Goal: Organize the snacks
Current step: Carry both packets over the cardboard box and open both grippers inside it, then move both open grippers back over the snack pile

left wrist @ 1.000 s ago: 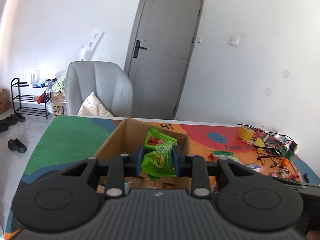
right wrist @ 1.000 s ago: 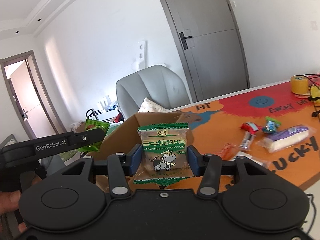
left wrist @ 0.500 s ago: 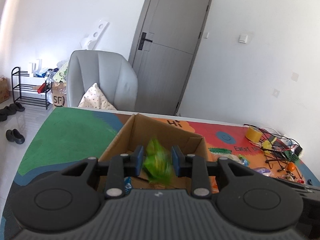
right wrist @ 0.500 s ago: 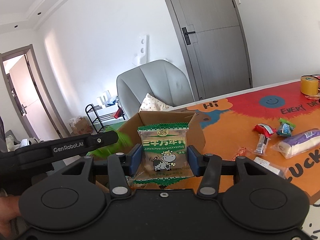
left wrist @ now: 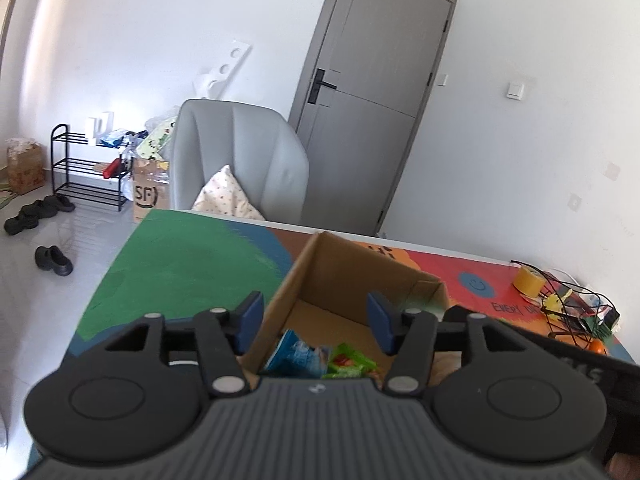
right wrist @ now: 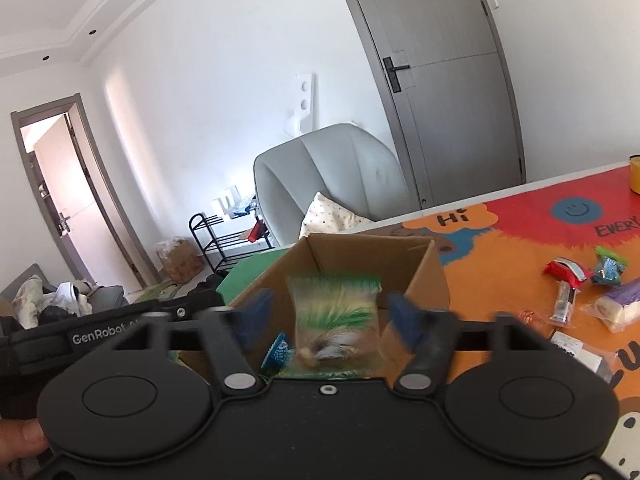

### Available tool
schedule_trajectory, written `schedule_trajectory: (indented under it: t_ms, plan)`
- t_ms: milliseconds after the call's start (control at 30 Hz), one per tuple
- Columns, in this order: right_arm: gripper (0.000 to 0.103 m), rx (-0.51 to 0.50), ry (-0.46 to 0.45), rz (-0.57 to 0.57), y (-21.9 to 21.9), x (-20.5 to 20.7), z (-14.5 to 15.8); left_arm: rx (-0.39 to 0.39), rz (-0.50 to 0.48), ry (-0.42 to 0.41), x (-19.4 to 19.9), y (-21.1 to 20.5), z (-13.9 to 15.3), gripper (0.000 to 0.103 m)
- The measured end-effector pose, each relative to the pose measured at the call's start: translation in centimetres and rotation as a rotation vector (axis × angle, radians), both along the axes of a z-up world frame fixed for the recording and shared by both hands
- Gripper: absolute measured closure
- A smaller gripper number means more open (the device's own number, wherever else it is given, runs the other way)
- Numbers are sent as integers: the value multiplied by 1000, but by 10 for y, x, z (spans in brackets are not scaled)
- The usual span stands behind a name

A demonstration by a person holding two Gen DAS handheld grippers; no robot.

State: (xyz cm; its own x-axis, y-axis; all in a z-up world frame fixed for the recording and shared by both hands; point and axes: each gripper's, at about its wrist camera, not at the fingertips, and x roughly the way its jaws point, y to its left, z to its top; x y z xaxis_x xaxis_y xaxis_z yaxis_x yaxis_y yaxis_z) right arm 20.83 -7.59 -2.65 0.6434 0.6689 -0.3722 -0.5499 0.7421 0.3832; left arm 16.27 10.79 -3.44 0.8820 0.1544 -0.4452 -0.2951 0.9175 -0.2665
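Observation:
An open cardboard box (left wrist: 360,268) stands on the colourful table. My left gripper (left wrist: 316,318) is open above its near end; a green snack packet (left wrist: 350,362) and a blue packet (left wrist: 294,354) lie inside below it. My right gripper (right wrist: 334,316) is open over the same box (right wrist: 424,276), and the green-and-white cow packet (right wrist: 336,320) is blurred, dropping free between its spread fingers. The left gripper's body (right wrist: 120,328) shows at the left of the right wrist view.
Several loose snacks lie on the table to the right: a red packet (right wrist: 566,272), a teal packet (right wrist: 608,266), a purple-and-white pack (right wrist: 616,306). A yellow tape roll (left wrist: 528,281) and tangled cables (left wrist: 576,312) sit at the far right. A grey chair (left wrist: 240,160) stands behind the table.
My left gripper opened and its green packet fell into the box. My right gripper has just opened and the cow packet is falling from it.

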Motion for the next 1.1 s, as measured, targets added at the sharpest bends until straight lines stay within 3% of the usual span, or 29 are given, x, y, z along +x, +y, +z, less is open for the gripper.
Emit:
schedule_trajectory:
  t_ms: [300, 633, 1100]
  plan:
    - [0, 3, 24, -78, -27, -8, -3, 1, -27, -12, -6, -16, 1, 30]
    - [0, 21, 37, -110, -54, -16, -8, 44, -47, -1, -10, -45, 1, 9]
    - [0, 33, 97, -196, -109, -23, -29, 65, -129, -14, -13, -89, 3, 7]
